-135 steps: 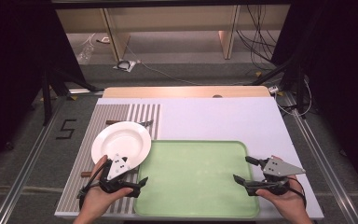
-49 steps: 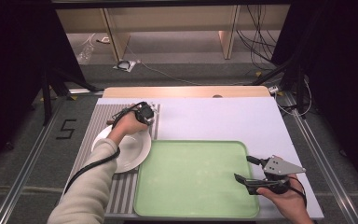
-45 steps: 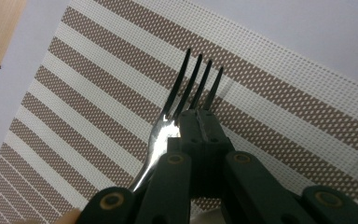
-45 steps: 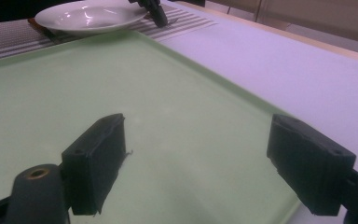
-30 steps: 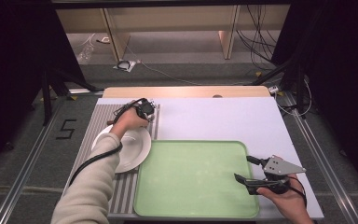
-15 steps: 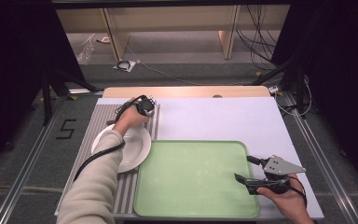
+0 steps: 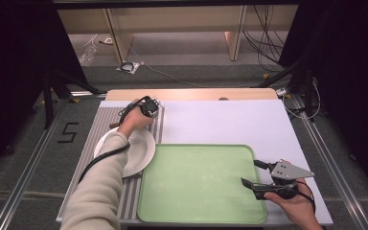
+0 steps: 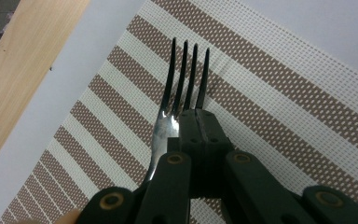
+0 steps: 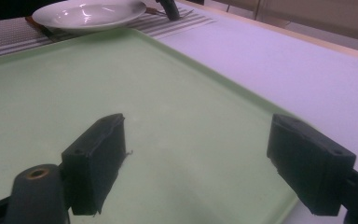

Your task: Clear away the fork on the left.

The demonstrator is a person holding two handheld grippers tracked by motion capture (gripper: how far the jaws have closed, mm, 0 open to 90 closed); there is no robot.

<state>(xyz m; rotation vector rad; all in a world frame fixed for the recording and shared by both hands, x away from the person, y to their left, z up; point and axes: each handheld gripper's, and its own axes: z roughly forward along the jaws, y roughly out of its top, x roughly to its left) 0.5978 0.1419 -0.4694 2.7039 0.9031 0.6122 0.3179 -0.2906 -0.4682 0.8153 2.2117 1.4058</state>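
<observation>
Nearest the person, the right gripper [image 7: 255, 173] sits at the tray's near right corner, held low in the right hand [image 7: 292, 203]. Its jaws stand wide apart with nothing between them; in the right gripper view [image 9: 196, 168] one jaw hangs over the tray's green floor and the other over its right rim and the white table cover beyond.

The tray [image 7: 172, 211] is pale green, shallow, with a raised lip and rounded corners. Its floor shows bare in the high view and in the right gripper view [image 9: 177, 84].

To the tray's left lies a striped mat [image 7: 103, 124], running from the table's near edge toward the far side. A white plate [image 7: 141, 153] rests on it, just beside the tray's far left corner; the left sleeve [image 7: 100, 191] crosses over the plate's near side. What shows of the plate's bowl holds nothing. In the right gripper view the plate [image 9: 88, 11] sits past the tray's far rim.

Farther on, the left hand [image 7: 133, 120] reaches beyond the plate to the mat's far end, carrying the left gripper [image 7: 154, 106]. In the left gripper view its jaws [image 8: 200, 128] are brought together on a fork [image 8: 179, 84], pinching it at the base of the tines. The tines point away from the camera over the brown and cream stripes of the mat [image 8: 279, 93]. Whether the fork touches the mat or is lifted off it cannot be told.

Beyond the mat are the white cover [image 8: 42, 107] and the table's wooden edge [image 8: 23, 51].
</observation>
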